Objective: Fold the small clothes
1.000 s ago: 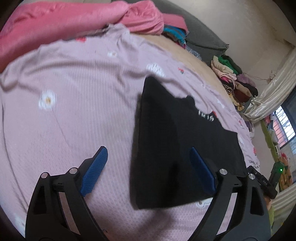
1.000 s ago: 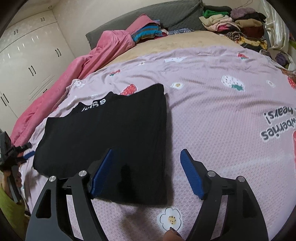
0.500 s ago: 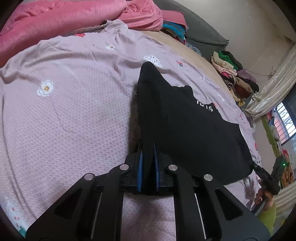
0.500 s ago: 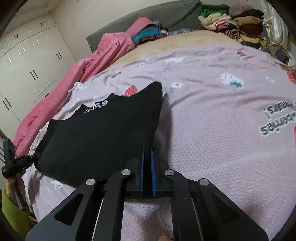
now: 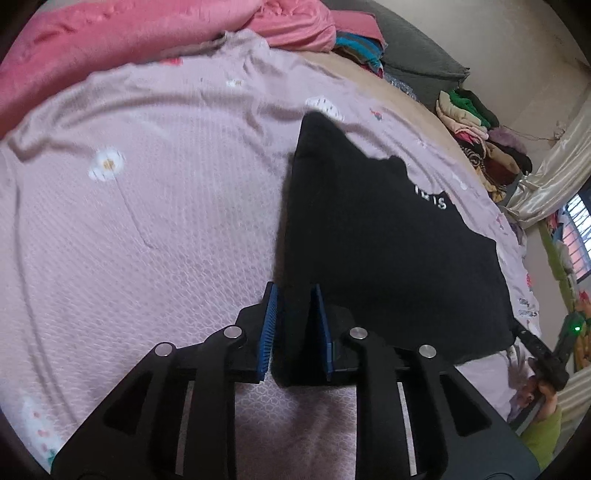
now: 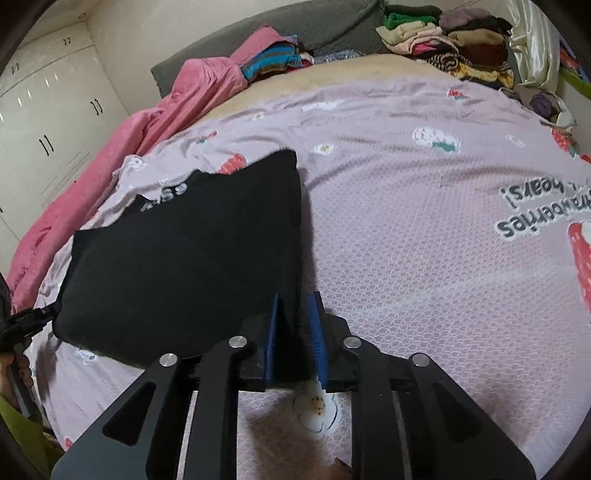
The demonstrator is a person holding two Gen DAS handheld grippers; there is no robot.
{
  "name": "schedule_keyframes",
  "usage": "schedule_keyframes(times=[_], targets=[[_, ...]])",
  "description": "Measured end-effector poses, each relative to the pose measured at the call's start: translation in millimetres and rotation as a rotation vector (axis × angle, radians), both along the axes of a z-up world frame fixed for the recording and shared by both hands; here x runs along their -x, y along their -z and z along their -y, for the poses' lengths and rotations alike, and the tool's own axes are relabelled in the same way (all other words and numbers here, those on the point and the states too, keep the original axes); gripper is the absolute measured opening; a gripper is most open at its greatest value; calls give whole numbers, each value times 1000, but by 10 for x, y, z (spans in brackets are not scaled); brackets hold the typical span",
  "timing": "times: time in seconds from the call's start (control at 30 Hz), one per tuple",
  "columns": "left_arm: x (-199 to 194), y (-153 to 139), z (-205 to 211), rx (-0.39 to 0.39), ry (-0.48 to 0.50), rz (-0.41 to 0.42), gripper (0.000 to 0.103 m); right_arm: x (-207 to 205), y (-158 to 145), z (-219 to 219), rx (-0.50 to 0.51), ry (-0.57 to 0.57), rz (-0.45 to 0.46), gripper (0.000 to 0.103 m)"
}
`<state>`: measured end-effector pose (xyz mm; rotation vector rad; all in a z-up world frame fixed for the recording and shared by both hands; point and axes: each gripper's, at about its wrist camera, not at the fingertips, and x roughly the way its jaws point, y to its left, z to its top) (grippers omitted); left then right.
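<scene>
A black garment [image 5: 388, 243] with white lettering lies folded on a pink printed bedsheet [image 5: 147, 221]. My left gripper [image 5: 293, 299] has its blue pads a small gap apart with the garment's near left corner between them. In the right wrist view the same garment [image 6: 184, 251] spreads to the left. My right gripper [image 6: 295, 310] stands the same way at the near right corner, pads slightly apart with cloth between them.
A pink quilt [image 5: 129, 33] is bunched along the far side of the bed. Piles of clothes [image 6: 443, 40] sit at the head near a grey cushion [image 6: 306, 26]. White wardrobes [image 6: 48, 122] stand to the left. A curtain [image 5: 546, 184] hangs at the right.
Both grippers closed on the garment's near corners half a second ago. Now both pairs of pads have parted a little, and the cloth has sagged lower between them.
</scene>
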<state>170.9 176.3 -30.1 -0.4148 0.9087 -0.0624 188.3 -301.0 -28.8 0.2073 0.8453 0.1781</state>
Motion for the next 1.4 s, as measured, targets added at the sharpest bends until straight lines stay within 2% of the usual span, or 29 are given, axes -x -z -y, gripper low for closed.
schedule_keyframes(times=[0.03, 0.1, 0.17, 0.23, 0.27, 0.33, 0.43, 0.53, 0.63, 0.7, 0.73, 0.8, 0.83, 0.9, 1.0, 1.17, 1.33, 1.4], targets=[[12, -58, 2, -7, -3, 15, 13, 23, -31, -12, 8, 1, 11, 18], [60, -203, 8, -26, -13, 57, 13, 74, -117, -48, 35, 3, 40, 33], [101, -338, 60, -56, -11, 102, 13, 105, -197, -100, 45, -15, 66, 36], [116, -413, 133, -58, 16, 124, 17, 124, -285, -223, 73, -48, 93, 37], [118, -441, 207, -63, 37, 133, 23, 122, -310, -275, 80, -63, 101, 38], [93, -447, 370, -87, 78, 140, 29, 106, -364, -429, 100, -104, 118, 45], [32, -382, 546, -108, 117, 127, 35, 44, -390, -642, 134, -152, 132, 49], [-45, -270, 714, -146, 155, 104, 49, -44, -376, -830, 150, -189, 128, 52], [-78, -180, 791, -184, 168, 76, 52, -142, -317, -987, 169, -216, 114, 54], [-104, -121, 783, -188, 170, 50, 65, -210, -251, -1092, 178, -237, 99, 54], [-131, -56, 765, -192, 165, 23, 65, -246, -210, -1128, 192, -241, 85, 55], [-152, 32, 704, -168, 160, -8, 65, -296, -109, -1180, 237, -232, 46, 70], [-156, 59, 679, -151, 159, -15, 65, -328, -33, -1185, 255, -227, 14, 73], [-145, 80, 637, -138, 163, -12, 65, -371, 75, -1136, 228, -209, -21, 79], [-131, 117, 628, -140, 164, -14, 66, -383, 128, -1056, 180, -193, -36, 80], [-125, 106, 637, -144, 160, -10, 66, -338, 88, -1089, 185, -185, -12, 82], [-100, 52, 673, -153, 163, -1, 67, -221, 5, -1061, 185, -177, 24, 88], [-72, 3, 685, -149, 166, 9, 70, -164, -31, -1042, 181, -168, 40, 92]])
